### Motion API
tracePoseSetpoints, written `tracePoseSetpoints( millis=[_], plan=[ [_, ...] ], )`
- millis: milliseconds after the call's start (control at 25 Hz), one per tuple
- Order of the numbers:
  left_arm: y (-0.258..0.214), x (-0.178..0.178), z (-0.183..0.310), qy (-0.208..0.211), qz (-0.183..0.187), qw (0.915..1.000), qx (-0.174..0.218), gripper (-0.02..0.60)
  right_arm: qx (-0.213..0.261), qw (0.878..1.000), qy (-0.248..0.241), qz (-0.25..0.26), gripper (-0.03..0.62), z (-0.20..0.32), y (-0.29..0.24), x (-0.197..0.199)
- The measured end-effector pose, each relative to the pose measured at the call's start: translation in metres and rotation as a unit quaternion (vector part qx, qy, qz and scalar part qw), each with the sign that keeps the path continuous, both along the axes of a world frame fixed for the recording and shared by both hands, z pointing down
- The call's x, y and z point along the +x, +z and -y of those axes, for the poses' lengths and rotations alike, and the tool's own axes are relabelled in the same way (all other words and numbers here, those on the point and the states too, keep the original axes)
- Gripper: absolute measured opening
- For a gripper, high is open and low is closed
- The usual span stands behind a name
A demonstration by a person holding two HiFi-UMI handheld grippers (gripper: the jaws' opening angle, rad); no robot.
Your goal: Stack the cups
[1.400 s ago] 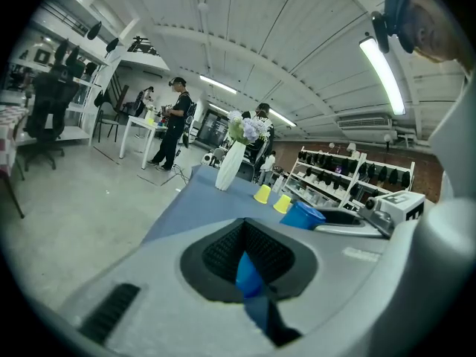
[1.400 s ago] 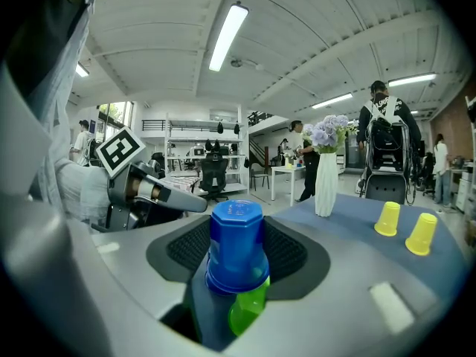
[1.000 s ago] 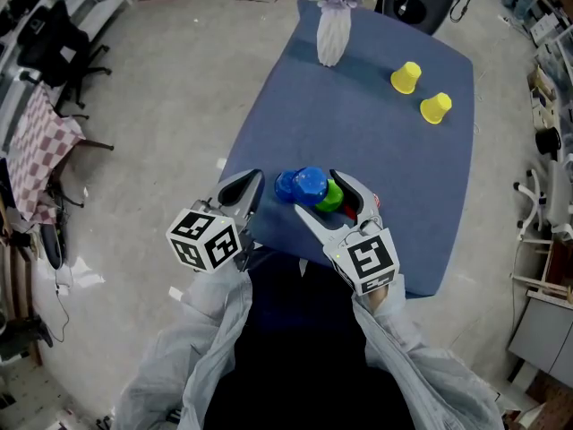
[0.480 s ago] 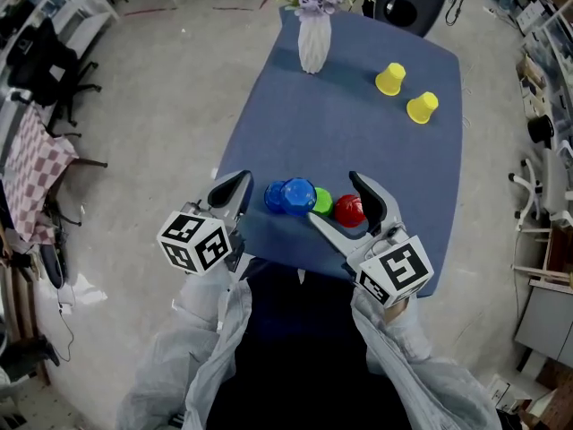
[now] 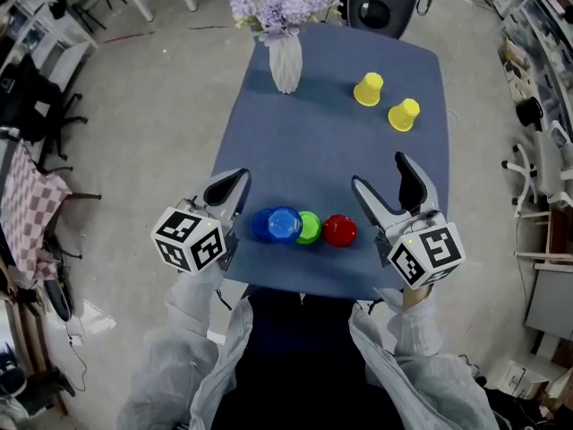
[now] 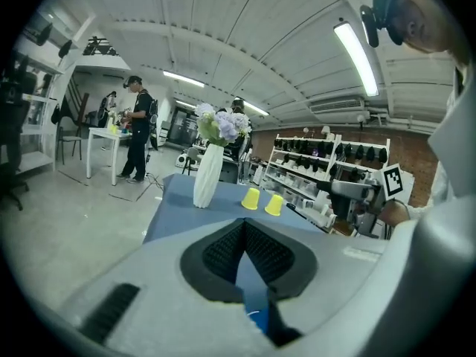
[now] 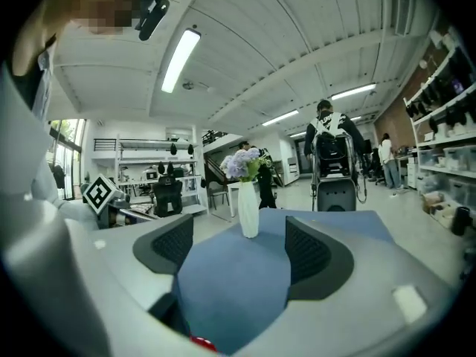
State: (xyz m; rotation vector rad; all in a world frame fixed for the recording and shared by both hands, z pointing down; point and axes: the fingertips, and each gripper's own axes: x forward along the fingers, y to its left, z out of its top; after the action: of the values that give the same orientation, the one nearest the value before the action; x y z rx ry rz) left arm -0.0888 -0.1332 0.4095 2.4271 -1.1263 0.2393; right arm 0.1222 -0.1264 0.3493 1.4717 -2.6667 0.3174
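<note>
Near the front edge of the blue table [image 5: 304, 155], two blue cups [image 5: 276, 225], a green cup [image 5: 310, 227] and a red cup [image 5: 339, 230] stand in a row. Two yellow cups [image 5: 367, 89] [image 5: 404, 114] stand at the far right. My left gripper [image 5: 235, 179] hovers just left of the blue cups with its pads meeting at the tips [image 6: 243, 223]. My right gripper [image 5: 380, 172] is to the right of the red cup; its jaws have just been opening and stand wide with nothing between them [image 7: 239, 238]. The red cup [image 7: 199, 343] shows at that view's bottom edge.
A white vase [image 5: 286, 61] with purple flowers stands at the table's far left, also in the gripper views as the vase [image 6: 206, 174] [image 7: 248, 208]. A black chair [image 5: 380, 7] sits behind the table. People stand in the room beyond, and shelves line the right side.
The right gripper has drawn back to the right, away from the green and red cups, which now stand free. The left gripper has edged away from the blue cups.
</note>
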Motion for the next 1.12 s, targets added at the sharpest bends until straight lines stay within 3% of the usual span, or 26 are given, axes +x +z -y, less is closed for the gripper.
tracePoseSetpoints(
  millis=[480, 840, 1120],
  plan=[
    [0.018, 0.068, 0.065, 0.093, 0.029, 0.9950, 0.018, -0.002, -0.001, 0.992, 0.124, -0.023, 0.388, 0.093, 0.039, 0.082],
    [0.038, 0.113, 0.105, 0.142, 0.030, 0.9892, 0.021, -0.002, -0.023, 0.975, 0.211, -0.064, 0.388, 0.153, 0.102, 0.142],
    [0.052, 0.141, 0.113, 0.178, 0.019, 0.9839, 0.012, -0.002, -0.054, 0.969, 0.229, -0.079, 0.373, 0.192, 0.144, 0.161]
  ],
)
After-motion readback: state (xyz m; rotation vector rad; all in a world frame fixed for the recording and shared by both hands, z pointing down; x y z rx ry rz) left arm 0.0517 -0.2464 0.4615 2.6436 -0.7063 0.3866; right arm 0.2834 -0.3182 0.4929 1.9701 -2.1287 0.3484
